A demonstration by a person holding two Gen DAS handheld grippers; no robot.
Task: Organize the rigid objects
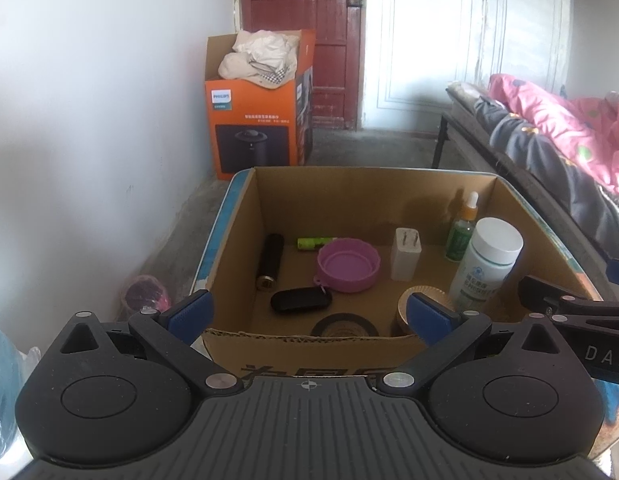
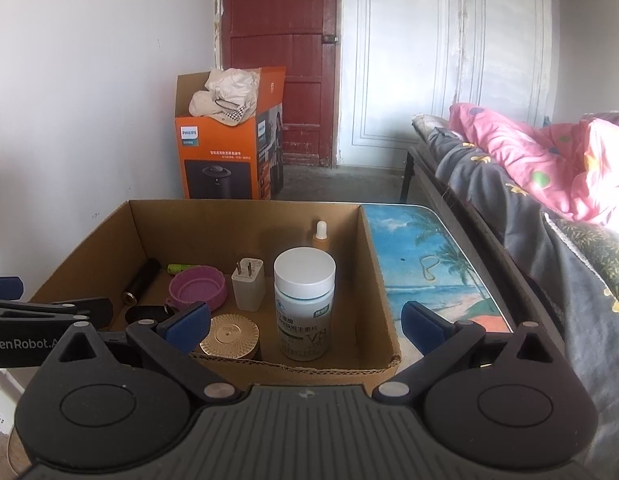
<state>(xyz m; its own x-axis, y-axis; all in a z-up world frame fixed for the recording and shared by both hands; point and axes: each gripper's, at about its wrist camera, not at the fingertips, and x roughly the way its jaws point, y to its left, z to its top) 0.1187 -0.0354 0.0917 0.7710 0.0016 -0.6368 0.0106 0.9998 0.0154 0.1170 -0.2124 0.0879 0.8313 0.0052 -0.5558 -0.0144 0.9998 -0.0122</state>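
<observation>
Home bedroom, lived-in and plain. Bed on a dark metal frame along the right side, piled with a pink patterned quilt and grey bedding. Dark red wooden door at the back with a white wire hook rack near its top, next to white panelled doors. Bare concrete floor, whitewashed walls. Orange appliance carton in the corner stuffed with crumpled cloth. Small table with a beach-scene top carries an open cardboard box of household odds and ends.
</observation>
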